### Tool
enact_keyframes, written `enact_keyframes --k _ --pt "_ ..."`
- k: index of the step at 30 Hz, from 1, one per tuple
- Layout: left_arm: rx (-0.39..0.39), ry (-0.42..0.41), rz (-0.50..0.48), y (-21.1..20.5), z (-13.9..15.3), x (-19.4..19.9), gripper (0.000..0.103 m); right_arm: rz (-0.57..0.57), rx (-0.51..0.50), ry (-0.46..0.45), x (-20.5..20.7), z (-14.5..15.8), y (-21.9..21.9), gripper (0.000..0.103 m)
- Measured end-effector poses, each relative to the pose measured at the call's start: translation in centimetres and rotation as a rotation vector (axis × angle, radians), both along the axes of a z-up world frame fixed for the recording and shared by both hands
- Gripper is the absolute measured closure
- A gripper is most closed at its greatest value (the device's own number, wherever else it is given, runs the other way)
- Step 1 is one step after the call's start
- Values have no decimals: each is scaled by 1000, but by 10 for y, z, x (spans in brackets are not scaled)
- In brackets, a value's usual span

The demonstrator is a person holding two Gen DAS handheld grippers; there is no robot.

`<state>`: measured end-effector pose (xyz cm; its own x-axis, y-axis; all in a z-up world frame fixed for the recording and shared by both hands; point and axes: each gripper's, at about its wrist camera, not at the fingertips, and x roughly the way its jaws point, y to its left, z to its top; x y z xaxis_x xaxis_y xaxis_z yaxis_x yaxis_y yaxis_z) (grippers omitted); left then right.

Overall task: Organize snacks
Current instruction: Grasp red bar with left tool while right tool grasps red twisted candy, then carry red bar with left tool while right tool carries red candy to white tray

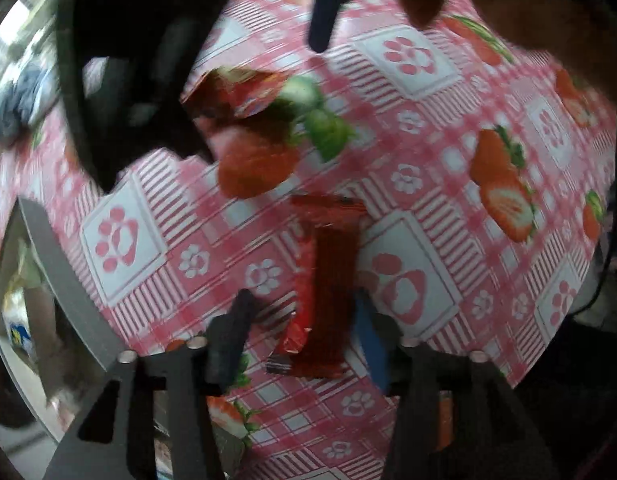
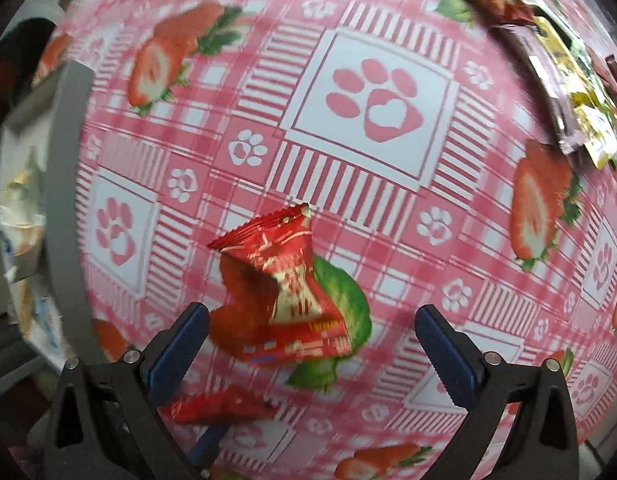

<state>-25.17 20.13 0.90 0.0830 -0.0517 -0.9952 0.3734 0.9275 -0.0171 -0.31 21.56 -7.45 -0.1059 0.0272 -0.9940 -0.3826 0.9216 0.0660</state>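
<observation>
Left wrist view: left gripper (image 1: 304, 320) partly closed around a red snack packet (image 1: 326, 300), fingers touching its sides, above the strawberry-print tablecloth (image 1: 408, 92). Right wrist view: right gripper (image 2: 311, 324) spread wide, gripping nothing, a crumpled red candy wrapper (image 2: 284, 284) lying between the fingers; more snack packets (image 2: 564, 92) at upper right.

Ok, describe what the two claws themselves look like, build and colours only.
Both are black two-finger frames with triangular cut-outs and small silver pins at the pivots. The right claw carries flat blue pads on both fingers, with a toothed edge on one pad. On the left claw, one pad is blue, the other looks dark grey. No cables or markings are visible on them.
</observation>
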Motion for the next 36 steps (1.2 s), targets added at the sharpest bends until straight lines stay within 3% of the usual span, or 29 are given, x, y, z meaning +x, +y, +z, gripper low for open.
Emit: enact_keyframes --k 1,4,5,7,12,13,15,16,25,33,36 --pt "-13 6 19 8 4 1 45 0 -10 -2 3 -3 1 4" --pt "3 2 12 13 2 2 43 35 -46 -59 0 1 8 33" --pt "13 -3 10 13 1 3 39 45 -41 -74 -1 5 7 60" --pt "16 6 24 17 -1 12 36 36 -27 -70 -1 10 -1 62" --pt "7 31 77 23 1 23 40 -159 94 -6 -3 14 -59 62" --pt "3 22 76 24 2 24 44 -195 106 7 -7 14 -71 62" --pt "-8 6 57 22 4 29 76 -247 119 26 -15 13 -88 62" --pt "-6 6 55 20 5 30 78 -281 129 42 -20 12 -100 62" --pt "-126 46 230 63 23 45 81 -409 176 99 -62 8 -141 62" --pt "-137 -18 275 89 60 22 81 -400 197 76 -113 19 -96 62" --pt "-145 -40 325 99 74 12 81 -365 200 58 -103 26 -78 62"
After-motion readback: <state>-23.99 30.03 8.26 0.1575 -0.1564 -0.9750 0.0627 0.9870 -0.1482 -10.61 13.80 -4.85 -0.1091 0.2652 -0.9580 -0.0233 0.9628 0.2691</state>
